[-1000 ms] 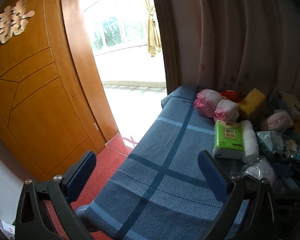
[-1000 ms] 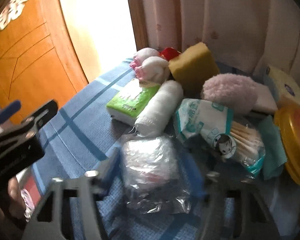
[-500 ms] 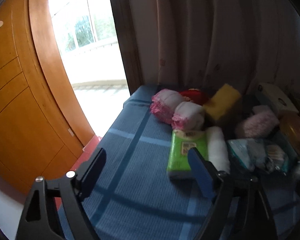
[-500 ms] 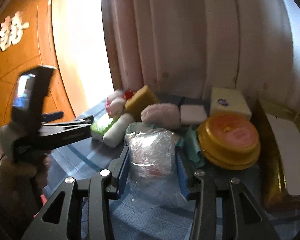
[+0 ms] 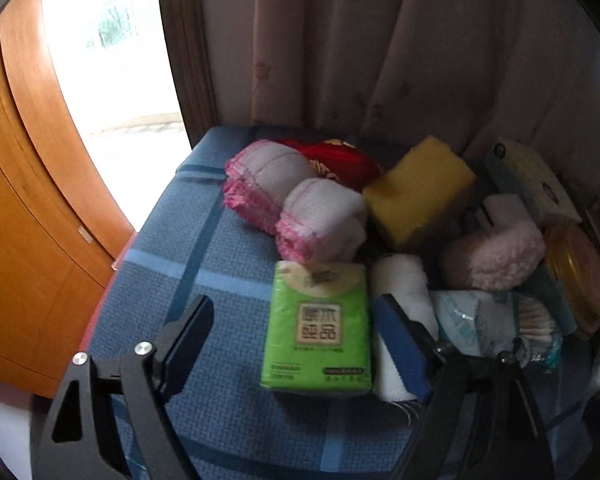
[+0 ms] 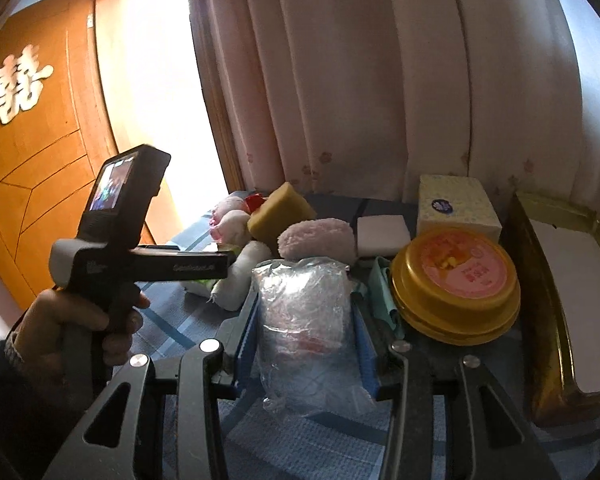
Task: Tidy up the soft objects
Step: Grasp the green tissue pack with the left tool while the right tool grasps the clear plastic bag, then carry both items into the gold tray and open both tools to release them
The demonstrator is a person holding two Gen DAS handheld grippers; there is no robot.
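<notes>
Bag point(image 6: 304, 320) squeezed in our right gripper point(image 6: 306, 336), lifted so we can move it. Left gripper point(image 5: 296, 332) wide apart, lined up around tissues point(image 5: 318, 328).

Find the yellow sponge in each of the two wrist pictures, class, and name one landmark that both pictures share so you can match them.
Left wrist view: the yellow sponge lies upper right of centre, behind the white towel roll and right of the pink-edged cloth rolls.
Right wrist view: the yellow sponge lies at mid-height, just left of centre, near the curtain.
Shared landmark: the fluffy pink pad, just right of the sponge in both.
</notes>
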